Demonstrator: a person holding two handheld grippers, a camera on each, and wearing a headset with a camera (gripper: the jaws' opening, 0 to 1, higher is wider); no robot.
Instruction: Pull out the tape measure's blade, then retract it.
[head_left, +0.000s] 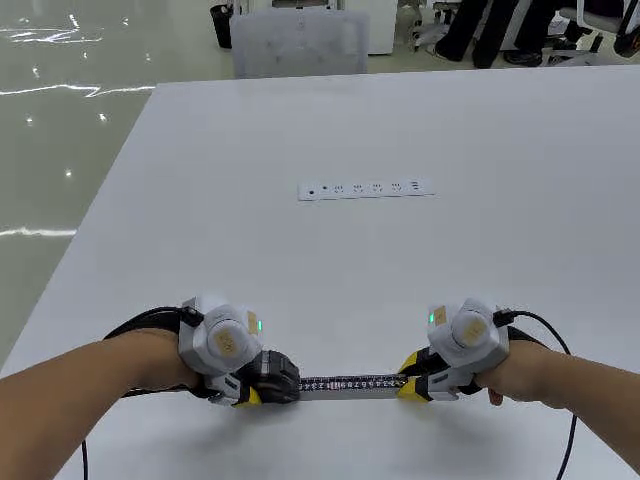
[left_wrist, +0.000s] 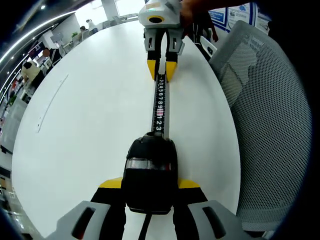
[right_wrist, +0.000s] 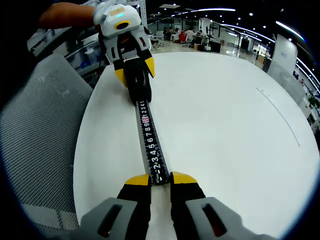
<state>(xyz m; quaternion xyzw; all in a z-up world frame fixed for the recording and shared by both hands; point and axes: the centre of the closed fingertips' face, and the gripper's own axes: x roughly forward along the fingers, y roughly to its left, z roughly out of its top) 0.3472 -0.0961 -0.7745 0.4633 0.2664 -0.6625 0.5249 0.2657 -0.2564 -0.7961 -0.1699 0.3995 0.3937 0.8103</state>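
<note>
White table (head_left: 400, 110), near edge: the black tape measure (head_left: 278, 378) sits clamped between the left gripper (left_wrist: 150, 184) jaws. Its blade (head_left: 350, 383) lies flat along that edge to the right gripper (right_wrist: 160, 178), whose jaws pinch its tip. A power strip (head_left: 365, 188) lies mid-table.

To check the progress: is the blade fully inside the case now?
No, the blade stretches out of the case as far as the right gripper.

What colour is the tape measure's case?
The case is black, clearest in the left gripper view.
</note>
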